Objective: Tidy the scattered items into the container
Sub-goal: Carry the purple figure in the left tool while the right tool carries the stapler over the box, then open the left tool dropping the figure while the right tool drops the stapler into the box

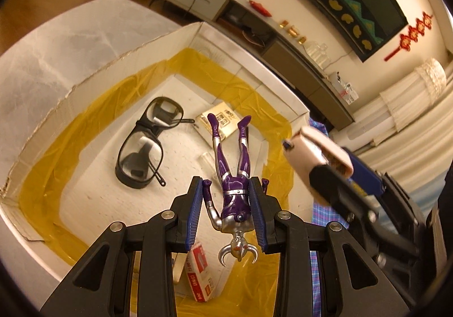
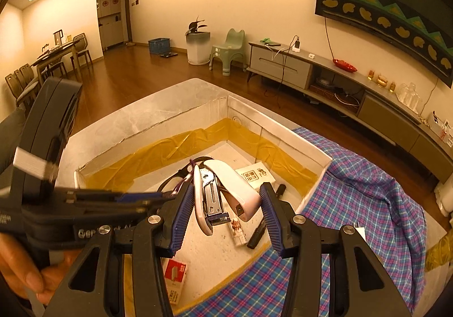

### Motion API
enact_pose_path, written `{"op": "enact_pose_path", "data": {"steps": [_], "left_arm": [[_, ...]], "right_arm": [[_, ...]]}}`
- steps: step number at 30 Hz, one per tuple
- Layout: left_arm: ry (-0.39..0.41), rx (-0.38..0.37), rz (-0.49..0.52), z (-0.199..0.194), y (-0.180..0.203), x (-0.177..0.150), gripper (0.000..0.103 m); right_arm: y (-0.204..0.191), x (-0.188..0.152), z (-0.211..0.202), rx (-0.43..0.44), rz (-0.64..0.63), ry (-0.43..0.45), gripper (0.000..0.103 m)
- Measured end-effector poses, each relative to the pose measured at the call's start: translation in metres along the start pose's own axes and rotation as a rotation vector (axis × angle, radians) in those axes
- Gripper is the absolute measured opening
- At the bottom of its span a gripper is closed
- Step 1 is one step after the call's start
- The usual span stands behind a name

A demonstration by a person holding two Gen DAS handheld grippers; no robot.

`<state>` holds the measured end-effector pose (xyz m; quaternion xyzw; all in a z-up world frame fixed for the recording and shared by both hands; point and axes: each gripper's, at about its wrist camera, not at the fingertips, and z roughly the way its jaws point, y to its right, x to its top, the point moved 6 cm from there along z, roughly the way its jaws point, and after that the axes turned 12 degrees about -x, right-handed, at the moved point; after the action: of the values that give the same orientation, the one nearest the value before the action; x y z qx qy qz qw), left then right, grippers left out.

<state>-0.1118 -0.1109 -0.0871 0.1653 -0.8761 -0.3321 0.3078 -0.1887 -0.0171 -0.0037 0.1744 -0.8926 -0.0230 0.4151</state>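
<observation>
Nearest the left wrist lens, the left gripper [image 1: 229,189] has its ribbed blue pads clamped on the torso of a purple and silver toy figure [image 1: 233,175], which hangs head toward the camera, legs pointing away, over the open box. In the right wrist view the right gripper [image 2: 226,200] is clamped on a white stapler [image 2: 226,189] whose hinge gapes, showing the metal staple channel; it too hangs above the box.

The white box [image 1: 119,57] is a shallow foam container with torn card edges, its inner walls and corners banded with glossy, crinkled yellow tape. On its rough white floor lie black-framed safety glasses [image 1: 147,144] with clear lenses, a flat cream packet [image 1: 218,124] printed with square seals, a small red and white staple box [image 1: 198,274] by the near wall, a slim black object [image 2: 256,234] and a small clear piece [image 1: 206,159].

A blue and pink checked cloth [image 2: 354,189] drapes over the box's right rim. The box rests on a grey marbled tabletop [image 1: 56,56].
</observation>
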Motion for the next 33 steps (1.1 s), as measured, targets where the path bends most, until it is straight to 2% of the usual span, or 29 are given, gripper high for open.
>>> {"op": "enact_pose_path", "data": {"steps": [10, 21, 26, 33], "left_arm": [[-0.010, 0.017, -0.052, 0.006, -0.012, 0.001, 0.034], [-0.021, 0.021, -0.097, 0.011, -0.018, -0.001, 0.034], [-0.008, 0.032, -0.105, 0.008, -0.019, 0.001, 0.034], [-0.012, -0.004, -0.116, 0.013, -0.017, 0.007, 0.034]], "right_arm": [[-0.004, 0.028, 0.025, 0.010, -0.027, -0.045, 0.049], [-0.024, 0.056, 0.074, 0.032, -0.086, -0.149, 0.050], [-0.031, 0.063, 0.100, 0.011, -0.130, -0.191, 0.050], [-0.033, 0.074, 0.127, -0.020, -0.180, -0.230, 0.050]]}}
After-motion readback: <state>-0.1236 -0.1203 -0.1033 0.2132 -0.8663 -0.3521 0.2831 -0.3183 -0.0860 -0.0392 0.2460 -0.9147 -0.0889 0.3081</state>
